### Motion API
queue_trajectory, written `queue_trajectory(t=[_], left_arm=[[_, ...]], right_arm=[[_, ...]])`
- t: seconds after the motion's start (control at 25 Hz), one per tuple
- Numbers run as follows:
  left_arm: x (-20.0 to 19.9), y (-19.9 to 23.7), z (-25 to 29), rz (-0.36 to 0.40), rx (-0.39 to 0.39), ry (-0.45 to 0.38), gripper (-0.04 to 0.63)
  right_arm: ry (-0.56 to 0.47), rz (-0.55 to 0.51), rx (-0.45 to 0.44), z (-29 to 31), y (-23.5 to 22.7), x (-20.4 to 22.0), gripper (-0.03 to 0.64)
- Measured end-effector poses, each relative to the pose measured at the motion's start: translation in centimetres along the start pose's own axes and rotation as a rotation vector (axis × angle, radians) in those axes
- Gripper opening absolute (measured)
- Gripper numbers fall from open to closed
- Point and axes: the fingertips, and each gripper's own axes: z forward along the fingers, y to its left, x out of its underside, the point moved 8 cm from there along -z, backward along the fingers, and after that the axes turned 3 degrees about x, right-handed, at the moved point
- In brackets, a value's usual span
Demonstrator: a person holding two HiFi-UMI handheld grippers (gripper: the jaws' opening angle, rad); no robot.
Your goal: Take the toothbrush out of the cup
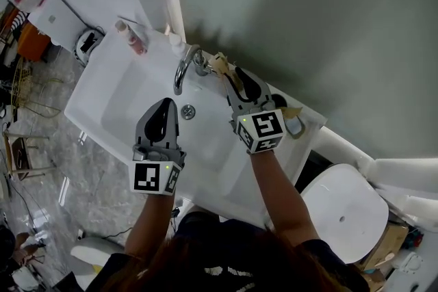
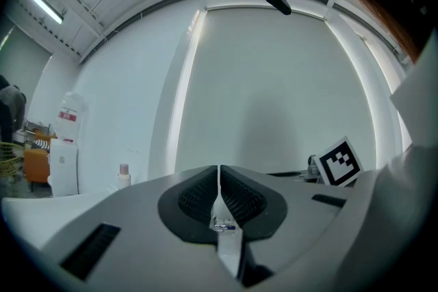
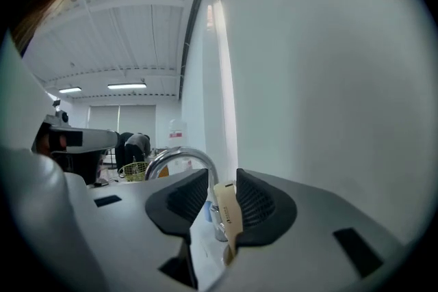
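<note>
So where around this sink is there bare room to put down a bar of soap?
The sink has a bare left rim from the pink-capped bottle forward to the near corner. The basin around the drain is empty too, though the left gripper hangs over it. Crowded: the back ledge right of the tap, with the toothbrush and the right gripper.

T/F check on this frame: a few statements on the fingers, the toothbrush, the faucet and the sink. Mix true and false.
1. The left gripper has its fingers shut on nothing. True.
2. The right gripper has its fingers pressed together. False: they stand apart, with the tan toothbrush between them.
3. A curved chrome faucet stands at the back edge of the sink. True.
4. The left gripper touches the faucet. False: it is apart from it, over the basin.
</note>
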Motion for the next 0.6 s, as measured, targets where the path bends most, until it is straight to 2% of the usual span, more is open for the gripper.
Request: queue_trajectory(t=[0.2, 0.4, 0.6], left_arm=[[1.0, 1.2, 0.9, -0.003, -0.015, 0.013, 0.029], [1.5, 1.8, 1.0, -0.006, -0.035, 0.015, 0.029], [2.1, 2.5, 0.2, -0.014, -0.064, 0.022, 0.028]], right_arm=[[0.087, -0.025, 0.003, 4.3, 0.0, 2.5, 0.194], [0.131, -0.036, 0.006, 7.2, -0.8, 3.9, 0.244], [0.193, -0.100, -0.025, 8.6, -0.5, 4.8, 0.284]])
